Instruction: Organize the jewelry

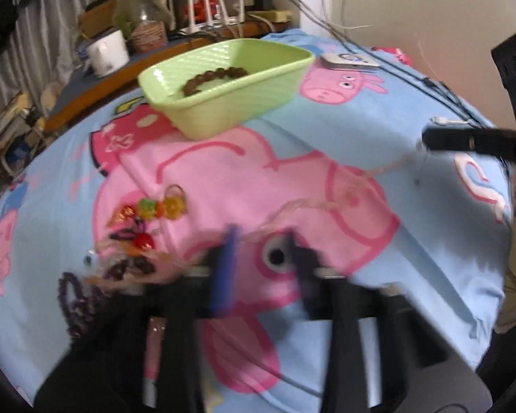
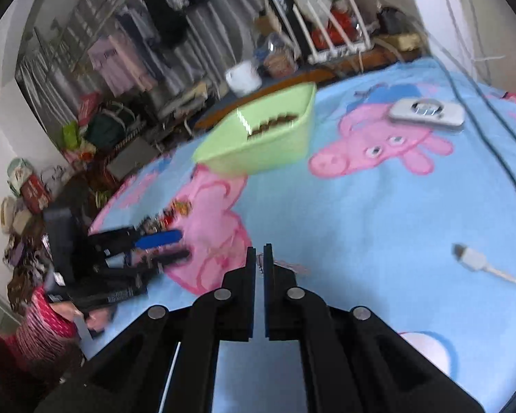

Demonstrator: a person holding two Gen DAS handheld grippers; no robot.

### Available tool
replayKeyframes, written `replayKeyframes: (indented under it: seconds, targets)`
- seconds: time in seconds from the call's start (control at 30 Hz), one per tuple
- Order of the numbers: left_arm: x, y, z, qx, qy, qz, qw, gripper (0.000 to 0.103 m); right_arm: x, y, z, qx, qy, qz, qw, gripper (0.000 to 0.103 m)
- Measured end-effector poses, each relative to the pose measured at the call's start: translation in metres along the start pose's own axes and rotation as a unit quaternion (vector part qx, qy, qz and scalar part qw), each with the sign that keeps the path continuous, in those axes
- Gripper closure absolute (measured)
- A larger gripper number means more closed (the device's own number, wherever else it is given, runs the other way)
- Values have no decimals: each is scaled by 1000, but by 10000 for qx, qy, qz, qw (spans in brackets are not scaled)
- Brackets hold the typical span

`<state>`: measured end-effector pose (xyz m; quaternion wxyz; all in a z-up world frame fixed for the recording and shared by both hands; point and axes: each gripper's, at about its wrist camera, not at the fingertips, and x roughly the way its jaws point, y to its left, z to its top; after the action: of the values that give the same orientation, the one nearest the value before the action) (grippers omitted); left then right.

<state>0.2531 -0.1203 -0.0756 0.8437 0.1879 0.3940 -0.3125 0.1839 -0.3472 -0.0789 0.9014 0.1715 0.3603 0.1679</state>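
The left gripper (image 1: 263, 254), blurred at the foot of its own view, hovers with its blue and black fingers apart over a pink cartoon pig's eye. The right gripper (image 2: 259, 251) has its fingers drawn nearly together, pinching one end of a thin pale necklace (image 1: 326, 203).

Beneath both spreads a blue bedspread (image 1: 326, 120) printed with pink cartoon pigs, which carries everything. A light green basket (image 1: 223, 110) sits near its far edge, beside a wooden ledge. A jumbled heap of jewelry (image 1: 144, 220), with red, orange, green and yellow pieces and a purple bead strand (image 1: 72, 292), lies toward the bedspread's left edge, just beside the left gripper. A flat white device (image 1: 347, 59) rests close to the far right corner, beside black cables.

The pale necklace trails from the right gripper's tip across the middle of the bedspread toward the left gripper's fingers; whether it touches them is lost in blur. A brown bead bracelet (image 1: 210, 77) lies inside the basket. A white cable plug (image 2: 471, 258) lies near the right edge.
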Motion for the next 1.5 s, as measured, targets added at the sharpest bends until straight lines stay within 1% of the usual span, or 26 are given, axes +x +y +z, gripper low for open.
replayKeyframes:
  seconds: [0.03, 0.07, 0.13, 0.17, 0.2, 0.23, 0.3, 0.37, 0.43, 0.5, 0.57, 0.63, 0.67, 0.7, 0.77, 0.83, 0.87, 0.9, 0.97, 1.0, 1.03, 1.1, 1.17, 1.3, 1.4, 1.5]
  targets:
    - [0, 1, 2, -31, 12, -79, 10000, 99, 8, 0, -2, -27, 115, -98, 9999, 103]
    - [0, 2, 3, -95, -16, -177, 9998, 103, 16, 1, -3, -117, 227, -187, 9995, 103]
    - [-1, 3, 4, -240, -18, -419, 9988, 103, 28, 7, -4, -439, 418, -302, 9977, 103]
    - [-1, 2, 4, -310, -40, -545, 9980, 103, 30, 11, -5, -630, 385, -300, 9968, 103]
    - [-2, 0, 3, -345, -70, -616, 9975, 103, 32, 16, -4, -789, 386, -281, 9957, 91]
    - [-2, -1, 2, -384, -99, -675, 9969, 103, 35, 24, -4, -992, 435, -212, 9939, 75]
    - [-3, 0, 2, -558, -142, -859, 9946, 103, 42, 36, -5, -1272, 514, -263, 9902, 66]
    - [-3, 2, 2, -777, -175, -1029, 9915, 103, 49, 47, -6, -1569, 533, -488, 9850, 66]
    - [-6, 4, 2, -878, -205, -1077, 9901, 103, 56, 54, -5, -1801, 591, -669, 9796, 66]
    - [-17, 4, 0, -838, -315, -956, 9914, 103, 56, 56, -3, -1857, 625, -749, 9778, 66]
    - [-29, 6, -3, -741, -472, -668, 9939, 102, 48, 54, 0, -1890, 545, -703, 9779, 66]
    - [-31, 7, -3, -603, -450, -413, 9963, 81, 42, 46, 4, -1879, 512, -798, 9776, 66]
    - [-27, 8, -2, -512, -380, -271, 9976, 61, 42, 39, 5, -1860, 571, -857, 9771, 65]
    - [-23, 7, -2, -455, -322, -170, 9983, 54, 42, 36, 5, -1851, 618, -899, 9767, 65]
    - [-12, 7, -1, -361, -142, -194, 9991, 53, 45, 28, 4, -1797, 776, -1010, 9755, 65]
    - [1, 4, -2, -294, 21, -218, 9993, 53, 48, 27, 3, -1833, 754, -992, 9751, 65]
    - [5, 3, -2, -290, -71, -222, 9993, 59, 51, 30, 2, -1911, 750, -1047, 9731, 65]
    - [7, 2, -1, -304, -119, -297, 9990, 77, 53, 33, 2, -1958, 744, -1061, 9720, 66]
    - [8, 2, 2, -388, -74, -387, 9985, 99, 58, 43, -2, -2123, 664, -983, 9700, 94]
    - [8, 2, 4, -469, -34, -490, 9977, 99, 60, 48, -3, -2192, 658, -847, 9698, 103]
    - [8, 3, 5, -548, -23, -567, 9969, 99, 61, 52, -1, -2059, 737, -568, 9741, 103]
    - [1, 4, 6, -690, -74, -743, 9948, 99, 62, 56, -1, -1985, 706, -560, 9760, 103]
    - [-12, 6, 10, -875, -235, -998, 9909, 99, 56, 55, 6, -1624, 609, -261, 9845, 103]
    - [-42, 16, 30, -1149, -599, -1408, 9815, 99, 28, 60, 35, -1109, 198, 322, 9931, 103]
    - [-67, 24, 56, -1222, -928, -1644, 9744, 99, 6, 71, 68, -941, -177, 707, 9929, 103]
    - [-87, 29, 81, -1196, -1198, -1708, 9707, 99, -10, 79, 97, -845, -446, 914, 9912, 103]
